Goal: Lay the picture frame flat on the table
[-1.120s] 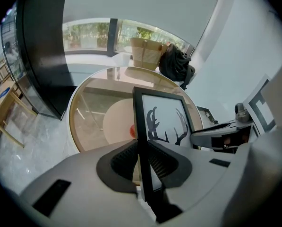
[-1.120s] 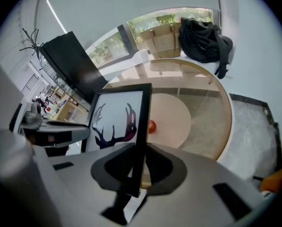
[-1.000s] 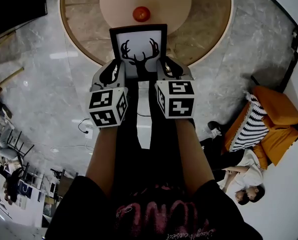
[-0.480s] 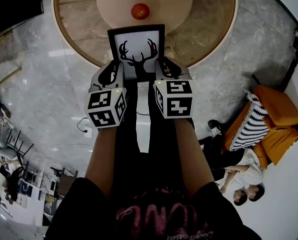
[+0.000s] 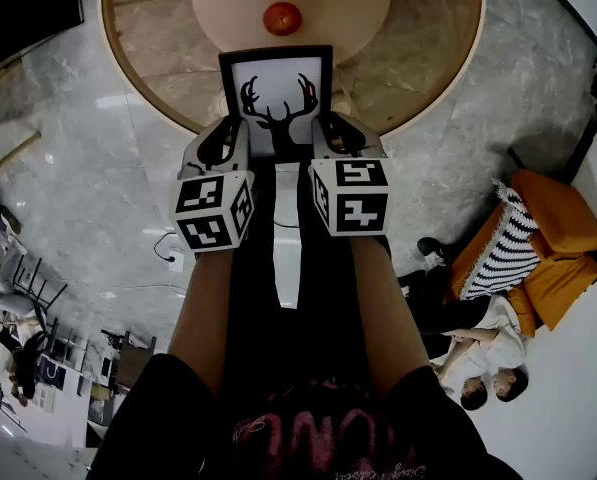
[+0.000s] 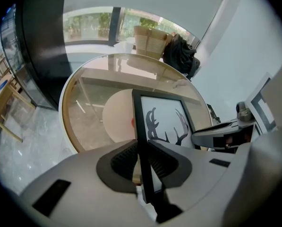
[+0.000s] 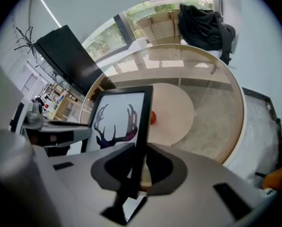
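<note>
Together, left gripper [image 5: 228,140] and right gripper [image 5: 335,136] clamp the picture frame [image 5: 278,93].

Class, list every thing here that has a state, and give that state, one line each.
picture frame: gripped at both side edges, not yet laid flat.
left claw: shut on the picture frame's left edge.
right claw: shut on the picture frame's right edge.
red round object: resting untouched on the round table, beyond the frame.

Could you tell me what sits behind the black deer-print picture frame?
A small red round object on the round table. The black picture frame hides whatever stands directly behind.
</note>
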